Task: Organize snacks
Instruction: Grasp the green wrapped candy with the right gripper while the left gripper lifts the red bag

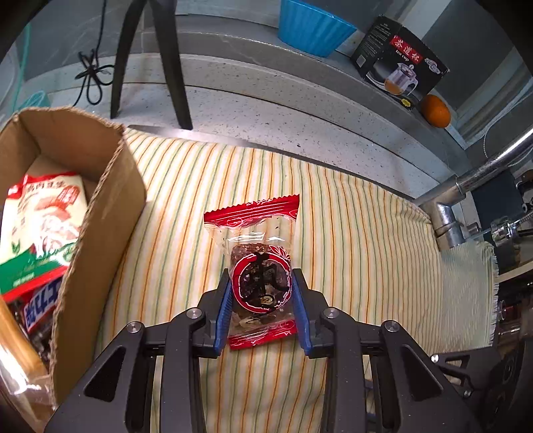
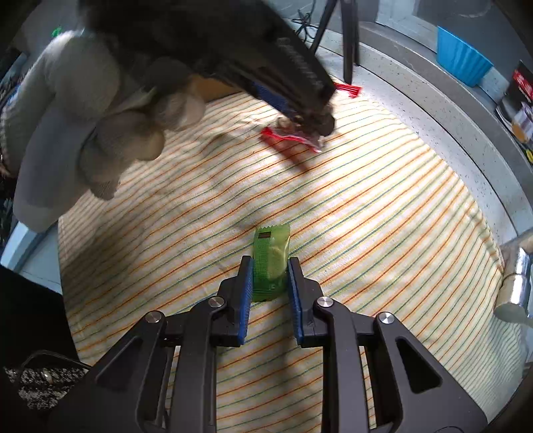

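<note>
Snack packets sit clamped in both grippers above a striped cloth (image 1: 349,233); at the centre of the left wrist view, the left gripper (image 1: 261,279) pinches a clear, red-ended packet (image 1: 258,266) holding a dark cake, its blue pads (image 1: 224,309) pressed on either side; a cardboard box (image 1: 100,226) stands at the left edge of that frame, just beside the packet, with a white-and-red bag (image 1: 40,226) and other wrappers inside; a blue tub (image 1: 313,26), a black tea-cup carton (image 1: 399,60) and an orange (image 1: 434,111) line the ledge at upper right; at the lower centre of the right wrist view, the right gripper (image 2: 268,266) is closed narrowly on a small green packet (image 2: 269,259) resting on the cloth; at upper left, a gloved hand (image 2: 100,126) holds the other gripper, the red-ended packet in its tips.
</note>
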The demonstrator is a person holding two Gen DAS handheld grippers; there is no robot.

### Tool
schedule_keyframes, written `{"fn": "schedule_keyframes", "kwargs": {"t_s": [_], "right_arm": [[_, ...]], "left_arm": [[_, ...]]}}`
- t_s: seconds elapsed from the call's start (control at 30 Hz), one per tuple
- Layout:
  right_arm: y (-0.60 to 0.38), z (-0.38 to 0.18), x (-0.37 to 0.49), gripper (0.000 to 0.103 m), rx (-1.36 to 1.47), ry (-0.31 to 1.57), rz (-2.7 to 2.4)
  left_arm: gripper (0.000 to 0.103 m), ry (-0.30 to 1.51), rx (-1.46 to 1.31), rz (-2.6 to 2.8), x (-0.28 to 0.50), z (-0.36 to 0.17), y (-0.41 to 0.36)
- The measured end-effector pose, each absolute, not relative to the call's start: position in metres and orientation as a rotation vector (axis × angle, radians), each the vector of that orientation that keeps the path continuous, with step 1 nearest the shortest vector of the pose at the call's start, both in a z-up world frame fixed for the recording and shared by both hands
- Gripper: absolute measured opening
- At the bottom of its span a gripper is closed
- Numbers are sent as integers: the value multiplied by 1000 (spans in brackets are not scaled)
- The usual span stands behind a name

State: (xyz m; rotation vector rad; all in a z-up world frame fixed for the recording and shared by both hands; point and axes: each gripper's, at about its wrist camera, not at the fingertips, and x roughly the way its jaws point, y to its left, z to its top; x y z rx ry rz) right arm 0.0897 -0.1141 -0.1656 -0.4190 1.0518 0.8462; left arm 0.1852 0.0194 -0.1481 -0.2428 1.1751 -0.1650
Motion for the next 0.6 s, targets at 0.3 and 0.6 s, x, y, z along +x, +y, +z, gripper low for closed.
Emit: {"fn": "schedule_keyframes", "kwargs": {"t_s": [0.3,0.6], "right_arm": [[-153,-160,84,21,-291,1037,778],[-180,-113,85,21,-187,974,725]], "left_arm": [[31,1158,-263,-177,162,-137,26],[31,1087,-287,-194,129,-101,39]]}}
